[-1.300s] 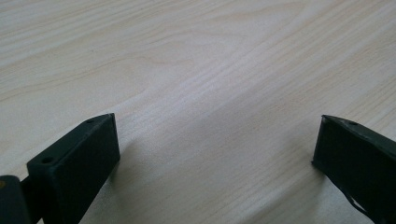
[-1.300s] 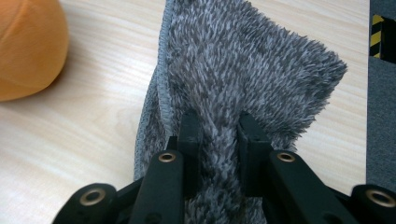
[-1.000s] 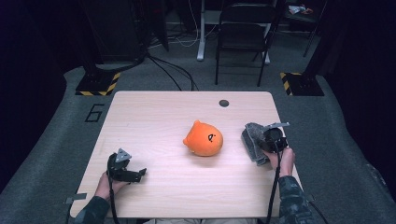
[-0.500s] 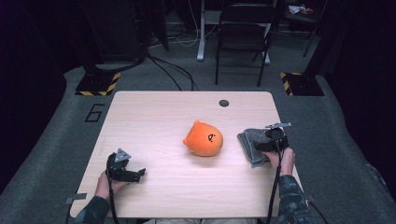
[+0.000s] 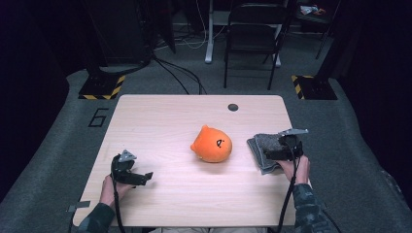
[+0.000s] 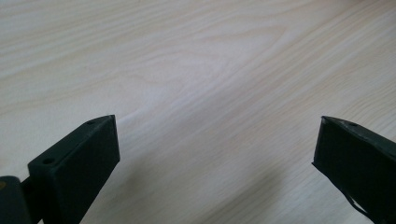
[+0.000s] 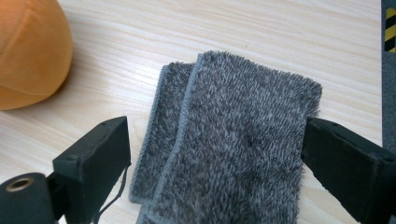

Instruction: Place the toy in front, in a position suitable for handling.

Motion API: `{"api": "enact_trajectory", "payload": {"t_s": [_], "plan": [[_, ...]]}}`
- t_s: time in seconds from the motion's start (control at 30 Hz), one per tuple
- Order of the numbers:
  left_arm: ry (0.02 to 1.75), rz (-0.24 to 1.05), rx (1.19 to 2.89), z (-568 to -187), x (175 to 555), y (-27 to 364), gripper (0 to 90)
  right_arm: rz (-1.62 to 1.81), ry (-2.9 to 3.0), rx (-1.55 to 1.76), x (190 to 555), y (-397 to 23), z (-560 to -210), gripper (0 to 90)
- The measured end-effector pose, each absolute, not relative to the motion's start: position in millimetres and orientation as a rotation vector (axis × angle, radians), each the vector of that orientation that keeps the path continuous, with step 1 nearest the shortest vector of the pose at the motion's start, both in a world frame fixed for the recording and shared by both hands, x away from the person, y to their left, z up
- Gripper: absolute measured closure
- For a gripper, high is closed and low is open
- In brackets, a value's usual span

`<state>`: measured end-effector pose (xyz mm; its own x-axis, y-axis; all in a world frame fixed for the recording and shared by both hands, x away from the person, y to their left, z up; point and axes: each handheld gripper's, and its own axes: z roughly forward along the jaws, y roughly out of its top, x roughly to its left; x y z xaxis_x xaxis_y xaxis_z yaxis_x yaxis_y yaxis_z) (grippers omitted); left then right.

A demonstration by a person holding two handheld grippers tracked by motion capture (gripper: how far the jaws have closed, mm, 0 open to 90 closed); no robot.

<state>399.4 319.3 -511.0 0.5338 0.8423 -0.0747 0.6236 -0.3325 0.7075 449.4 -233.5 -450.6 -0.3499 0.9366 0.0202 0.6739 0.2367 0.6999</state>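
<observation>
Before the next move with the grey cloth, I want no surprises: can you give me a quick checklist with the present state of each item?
1. Right claw let go of the folded grey cloth: ok, its jaws have just been opening and stand wide on either side, pads off the pile.
2. Cloth lying flat on the table: ok, folded, one layer offset at its edge.
3. Cloth fully on the table: ok, though near the right edge.
4. Orange plush toy apart from the cloth: ok, bare wood between them.
5. Left claw free: ok, open over bare wood.
6. Fold tidy underneath: cannot tell.
</observation>
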Motion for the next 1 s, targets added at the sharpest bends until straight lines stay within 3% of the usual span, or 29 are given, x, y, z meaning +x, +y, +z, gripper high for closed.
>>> {"api": "enact_trajectory", "payload": {"t_s": [0.53,1.0], "plan": [[1.1,0.39,2.017,-480,415,300,1.7,0.898,2.123,1.433,416,-236,-439,7.2],[0.981,0.376,2.042,-460,441,255,1.3,0.854,2.149,1.415,394,-246,-443,7.5]]}}
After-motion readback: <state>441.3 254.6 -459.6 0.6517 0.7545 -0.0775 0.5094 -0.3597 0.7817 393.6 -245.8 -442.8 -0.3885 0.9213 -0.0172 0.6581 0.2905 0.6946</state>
